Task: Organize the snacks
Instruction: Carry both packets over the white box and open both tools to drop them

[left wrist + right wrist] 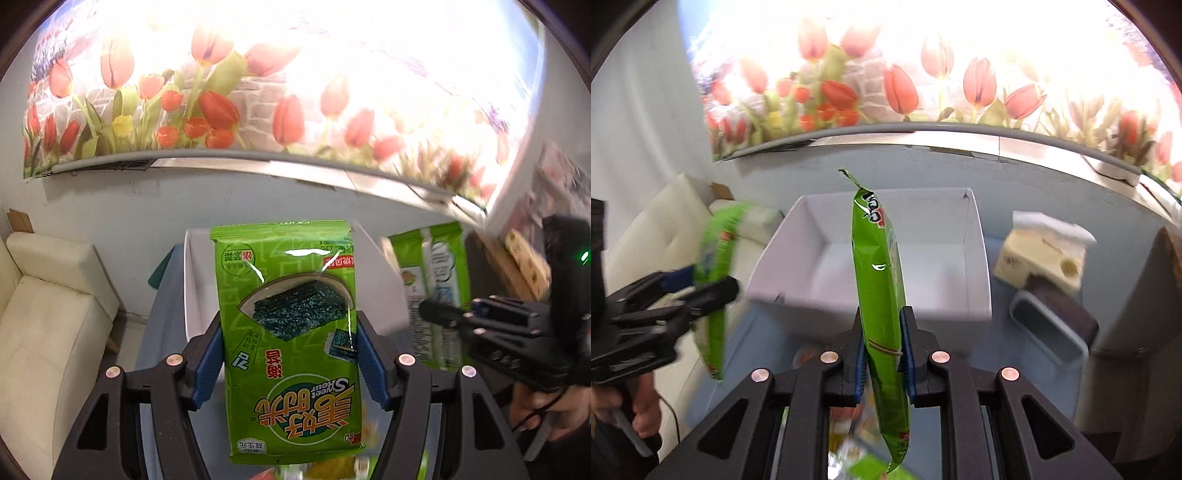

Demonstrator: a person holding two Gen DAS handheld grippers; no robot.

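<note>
The left gripper (290,354) is angled downward, its blue-padded fingers (207,363) pressed on the broad faces of a green packet (288,332). The right gripper (882,354) pinches a second green packet (879,280) edge-on, nearly fully closed. A hand (635,410) grips the left handle.

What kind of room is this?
Probably a home living room: a cream sofa, a tulip-print window blind and a tissue box on a blue-covered table.
</note>
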